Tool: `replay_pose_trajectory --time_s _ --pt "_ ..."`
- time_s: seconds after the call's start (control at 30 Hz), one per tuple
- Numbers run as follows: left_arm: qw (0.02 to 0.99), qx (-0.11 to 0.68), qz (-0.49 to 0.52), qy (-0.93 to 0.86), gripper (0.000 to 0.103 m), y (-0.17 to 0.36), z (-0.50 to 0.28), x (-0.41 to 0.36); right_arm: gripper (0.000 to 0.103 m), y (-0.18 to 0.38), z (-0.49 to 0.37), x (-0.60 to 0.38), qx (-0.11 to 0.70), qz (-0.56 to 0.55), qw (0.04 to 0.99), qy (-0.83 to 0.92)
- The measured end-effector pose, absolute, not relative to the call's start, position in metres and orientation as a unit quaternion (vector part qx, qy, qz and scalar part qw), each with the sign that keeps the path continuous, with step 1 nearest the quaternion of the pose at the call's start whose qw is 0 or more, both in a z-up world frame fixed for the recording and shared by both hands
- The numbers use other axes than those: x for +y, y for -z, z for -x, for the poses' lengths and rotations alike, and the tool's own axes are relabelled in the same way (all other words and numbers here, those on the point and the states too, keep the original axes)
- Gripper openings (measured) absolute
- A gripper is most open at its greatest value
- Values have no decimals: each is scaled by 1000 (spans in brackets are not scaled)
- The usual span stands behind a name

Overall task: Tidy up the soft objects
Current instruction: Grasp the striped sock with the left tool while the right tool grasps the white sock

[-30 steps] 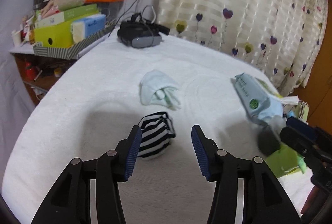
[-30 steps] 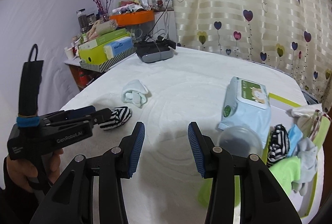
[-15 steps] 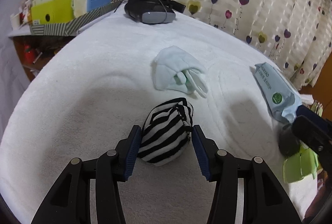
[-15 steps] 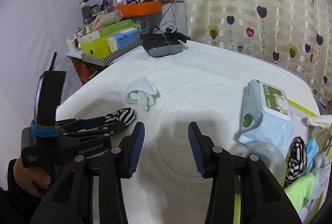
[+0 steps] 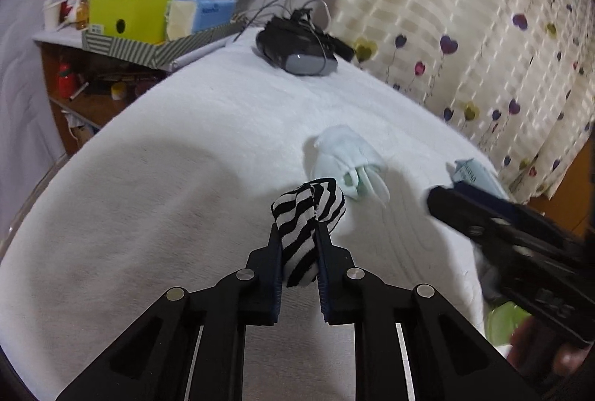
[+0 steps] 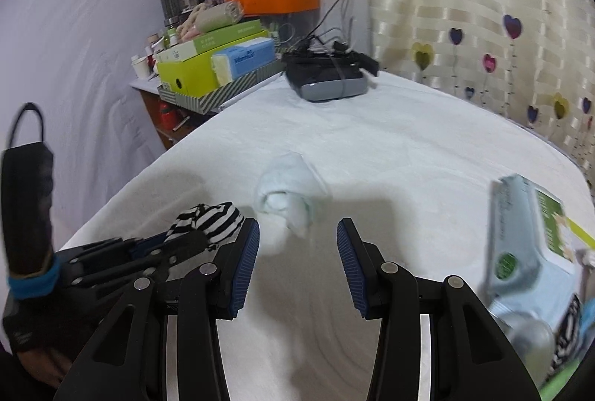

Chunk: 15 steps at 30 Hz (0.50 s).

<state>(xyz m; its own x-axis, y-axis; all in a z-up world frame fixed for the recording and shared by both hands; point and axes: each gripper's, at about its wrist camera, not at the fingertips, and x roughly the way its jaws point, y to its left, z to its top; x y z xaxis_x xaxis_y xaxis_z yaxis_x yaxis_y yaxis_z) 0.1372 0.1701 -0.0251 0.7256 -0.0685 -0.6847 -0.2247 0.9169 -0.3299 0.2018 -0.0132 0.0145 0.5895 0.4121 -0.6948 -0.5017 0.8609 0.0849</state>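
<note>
The left tongs [image 5: 297,252] pinch the striped sock bundle [image 5: 306,215] for carrying off the white bed [image 5: 167,177], while the right tongs [image 6: 297,252] gape wide near the pale blue bundle [image 6: 288,194], apparently next.

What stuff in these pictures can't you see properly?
- Striped sock: lower part hidden between the left gripper fingers, left view.
- Wipes pack: mostly covered by the right gripper, left view.
- Clothes pile: blurred and cut off at the right view's edge.
</note>
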Motion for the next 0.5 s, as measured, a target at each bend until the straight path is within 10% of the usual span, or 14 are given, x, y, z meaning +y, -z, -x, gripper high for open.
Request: replay_pose_trajectory --time_s 0.5 --pt "903 348 247 -51 15 27 -127 198 46 7 -253 28 390 72 882 -255"
